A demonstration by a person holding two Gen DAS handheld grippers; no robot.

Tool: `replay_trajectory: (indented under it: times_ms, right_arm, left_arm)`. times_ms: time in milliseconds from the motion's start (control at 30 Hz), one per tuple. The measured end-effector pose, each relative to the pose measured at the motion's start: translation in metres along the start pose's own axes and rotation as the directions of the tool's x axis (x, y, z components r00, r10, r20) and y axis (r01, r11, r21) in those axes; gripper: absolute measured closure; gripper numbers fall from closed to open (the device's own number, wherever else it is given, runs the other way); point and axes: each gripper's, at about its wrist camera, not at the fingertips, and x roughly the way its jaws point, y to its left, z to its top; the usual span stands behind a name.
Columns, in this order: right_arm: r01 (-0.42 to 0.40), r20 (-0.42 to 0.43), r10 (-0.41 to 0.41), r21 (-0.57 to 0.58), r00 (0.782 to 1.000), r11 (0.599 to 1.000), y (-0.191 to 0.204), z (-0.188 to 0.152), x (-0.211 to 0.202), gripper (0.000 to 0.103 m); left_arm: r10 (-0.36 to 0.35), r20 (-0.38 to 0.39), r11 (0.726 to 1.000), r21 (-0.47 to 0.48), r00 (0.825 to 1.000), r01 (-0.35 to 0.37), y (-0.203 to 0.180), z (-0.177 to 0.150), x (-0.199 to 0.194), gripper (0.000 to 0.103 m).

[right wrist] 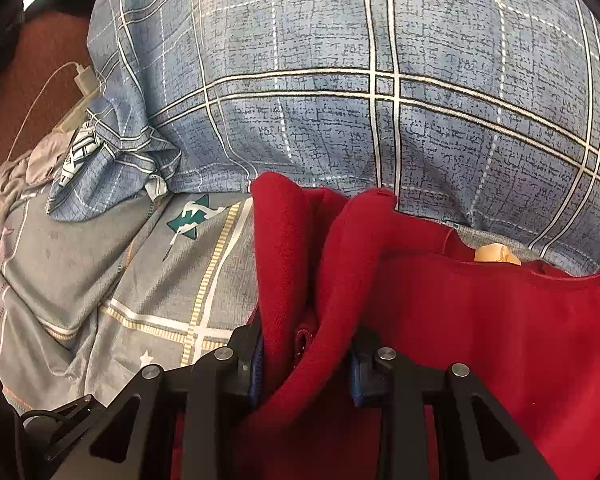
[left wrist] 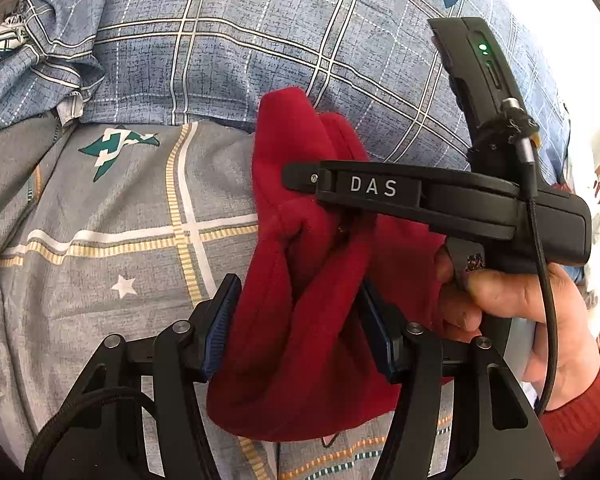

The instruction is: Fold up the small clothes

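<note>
A small red fleece garment hangs bunched above the grey bed sheet. My left gripper has its blue-padded fingers on either side of a thick fold of the garment and grips it. The right gripper comes in from the right in the left wrist view, marked "DAS", and pinches the garment's upper part. In the right wrist view the right gripper is shut on a fold of the red garment, which spreads to the right.
A blue plaid pillow lies behind the garment, with a second one at the left. A white charger and cable lie at the bed's far left edge. A hand in a red sleeve holds the right gripper.
</note>
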Motion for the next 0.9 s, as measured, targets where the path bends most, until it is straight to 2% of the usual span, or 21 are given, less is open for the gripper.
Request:
replay_trajectory:
  times_ms: [100,133,167,233,333,500,667,767,900]
  right_arm:
    - [0.000,0.020,0.000,-0.006,1.000,1.000,0.002,-0.001,-0.002,0.075]
    - [0.005,0.027,-0.005,-0.010,1.000,1.000,0.003,-0.002,-0.003,0.077]
    - [0.007,0.036,-0.006,-0.016,0.999,1.000,0.004,-0.003,-0.005,0.081]
    - [0.012,0.048,-0.011,-0.021,0.999,1.000,0.005,-0.004,-0.009,0.083]
    - [0.000,0.074,0.001,-0.022,0.997,1.000,0.005,-0.003,-0.021,0.085]
    - [-0.018,0.133,0.022,-0.032,0.991,0.999,-0.001,0.002,-0.064,0.085]
    - [0.008,0.181,0.001,-0.047,0.983,0.999,-0.009,-0.001,-0.120,0.085]
    - [0.065,0.203,-0.055,-0.042,0.978,0.997,-0.025,-0.007,-0.146,0.085]
    - [0.118,0.200,-0.120,0.020,0.973,0.993,-0.067,-0.022,-0.165,0.085]
  left_arm:
    - [-0.004,-0.003,1.000,-0.007,1.000,0.004,0.001,0.000,0.001,0.045]
    - [-0.007,-0.004,1.000,-0.007,1.000,0.007,0.000,-0.001,0.001,0.048]
    - [-0.006,-0.001,1.000,-0.008,1.000,0.006,0.001,0.000,0.002,0.059]
    - [-0.004,0.013,1.000,-0.002,1.000,0.004,0.000,0.002,-0.001,0.073]
    - [-0.032,0.035,0.999,0.005,0.999,0.032,-0.006,0.003,-0.013,0.078]
    - [-0.069,0.078,0.997,0.039,0.995,0.066,-0.035,0.007,-0.034,0.078]
    - [-0.108,0.081,0.984,0.148,0.991,0.095,-0.091,0.009,-0.046,0.079]
    - [-0.131,0.063,0.974,0.192,0.989,0.117,-0.123,0.014,-0.039,0.079]
    - [-0.171,0.028,0.960,0.229,0.985,0.160,-0.162,0.014,-0.019,0.079]
